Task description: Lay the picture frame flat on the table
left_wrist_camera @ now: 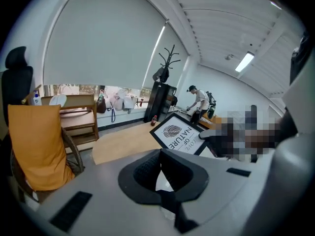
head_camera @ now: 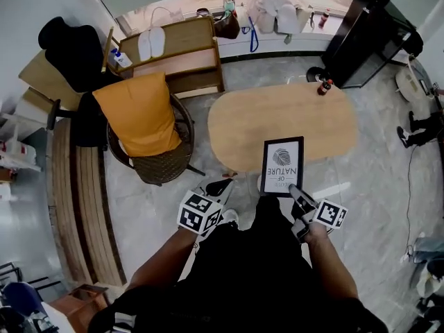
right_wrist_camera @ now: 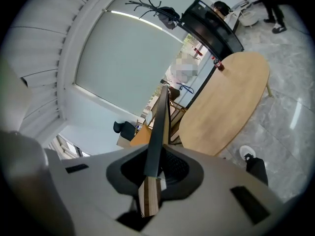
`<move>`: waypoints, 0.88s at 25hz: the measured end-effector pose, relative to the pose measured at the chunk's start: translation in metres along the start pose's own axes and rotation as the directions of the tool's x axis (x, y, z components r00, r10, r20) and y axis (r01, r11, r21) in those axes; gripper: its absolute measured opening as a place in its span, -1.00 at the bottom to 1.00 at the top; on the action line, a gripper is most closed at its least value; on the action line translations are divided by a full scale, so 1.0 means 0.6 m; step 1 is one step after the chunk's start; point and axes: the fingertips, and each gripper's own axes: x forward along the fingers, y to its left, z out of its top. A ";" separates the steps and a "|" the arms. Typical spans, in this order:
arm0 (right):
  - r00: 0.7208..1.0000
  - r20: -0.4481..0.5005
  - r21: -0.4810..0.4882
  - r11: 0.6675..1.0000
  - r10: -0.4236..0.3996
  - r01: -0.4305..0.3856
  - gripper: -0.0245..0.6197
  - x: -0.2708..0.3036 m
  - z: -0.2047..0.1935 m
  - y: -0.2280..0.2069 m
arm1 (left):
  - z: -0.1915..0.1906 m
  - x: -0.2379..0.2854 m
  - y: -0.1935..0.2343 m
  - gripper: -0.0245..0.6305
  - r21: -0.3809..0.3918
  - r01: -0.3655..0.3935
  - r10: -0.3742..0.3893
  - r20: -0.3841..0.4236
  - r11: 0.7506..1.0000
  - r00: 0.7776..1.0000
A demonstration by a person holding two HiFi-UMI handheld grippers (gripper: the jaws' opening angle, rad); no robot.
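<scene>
To the left, the left gripper (head_camera: 201,212) hangs idle, its jaws apart with nothing between them. The picture frame (head_camera: 282,166) is held over the near edge of the table (head_camera: 236,123). It looks stiff, light and likely glass-fronted, so it is best pinched at the rim. The right gripper (head_camera: 294,191) is clamped on the frame's lower edge.
</scene>
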 end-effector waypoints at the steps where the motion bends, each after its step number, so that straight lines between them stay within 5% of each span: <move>1: 1.000 -0.025 0.013 1.000 -0.002 0.003 -0.80 0.021 0.015 -0.013 | 0.001 0.008 0.014 -0.91 -0.022 -0.025 0.025 -0.001 0.999 1.000; 11: 0.970 -0.240 0.128 0.989 -0.039 0.072 -0.80 0.323 0.142 -0.232 | 0.082 0.091 0.135 -0.91 -0.205 -0.260 0.264 -0.010 0.944 0.964; 16: 0.945 -0.314 0.103 0.987 -0.089 0.127 -0.80 0.490 0.145 -0.351 | 0.085 0.115 0.166 -0.91 -0.289 -0.345 0.349 -0.039 0.893 0.936; 22: 0.946 -0.322 0.144 0.986 -0.034 0.085 -0.80 0.648 0.117 -0.417 | 0.033 0.129 0.199 -0.91 -0.394 -0.436 0.422 -0.125 0.809 0.898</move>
